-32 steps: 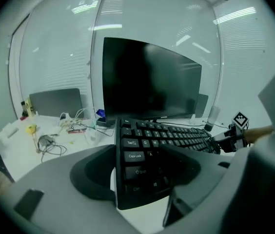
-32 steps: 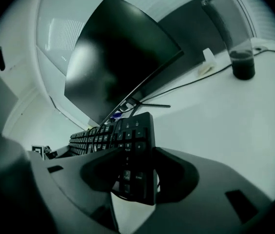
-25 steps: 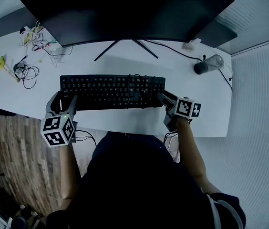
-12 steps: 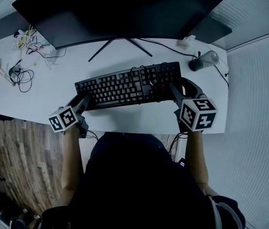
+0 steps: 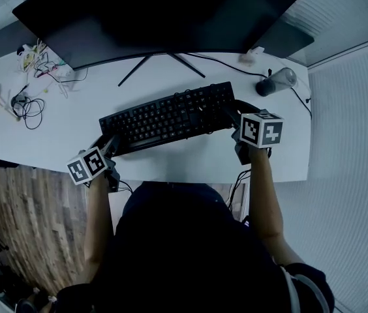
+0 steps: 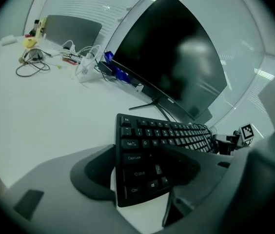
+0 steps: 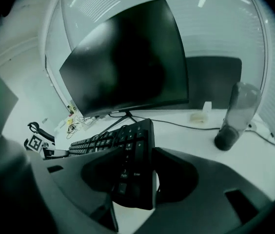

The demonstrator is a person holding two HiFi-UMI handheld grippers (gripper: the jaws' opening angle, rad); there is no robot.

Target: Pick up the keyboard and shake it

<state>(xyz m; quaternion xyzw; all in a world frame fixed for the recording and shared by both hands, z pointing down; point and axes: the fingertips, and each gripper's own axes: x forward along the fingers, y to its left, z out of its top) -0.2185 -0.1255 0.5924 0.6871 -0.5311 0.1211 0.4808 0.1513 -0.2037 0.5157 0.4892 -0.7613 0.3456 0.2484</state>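
Observation:
The black keyboard (image 5: 168,117) is held at both ends over the white desk (image 5: 190,158), slanted so that its right end lies farther from me than its left. My left gripper (image 5: 109,147) is shut on the left end, one jaw over the keys and one under the edge, as the left gripper view shows on the keyboard (image 6: 147,145). My right gripper (image 5: 231,115) is shut on the right end; the right gripper view shows the keyboard (image 7: 133,147) clamped between its jaws. The keyboard's cable runs off behind it.
A wide dark monitor (image 5: 164,15) on a V-shaped stand (image 5: 161,67) stands just behind the keyboard. A dark bottle (image 5: 275,82) lies at the back right. Tangled cables (image 5: 27,103) and small items sit at the back left. The desk's front edge is near my body.
The keyboard has swung from level to slanted, its right end going away from me. Since half a second ago it has shifted a little left, and both grippers have moved with it.

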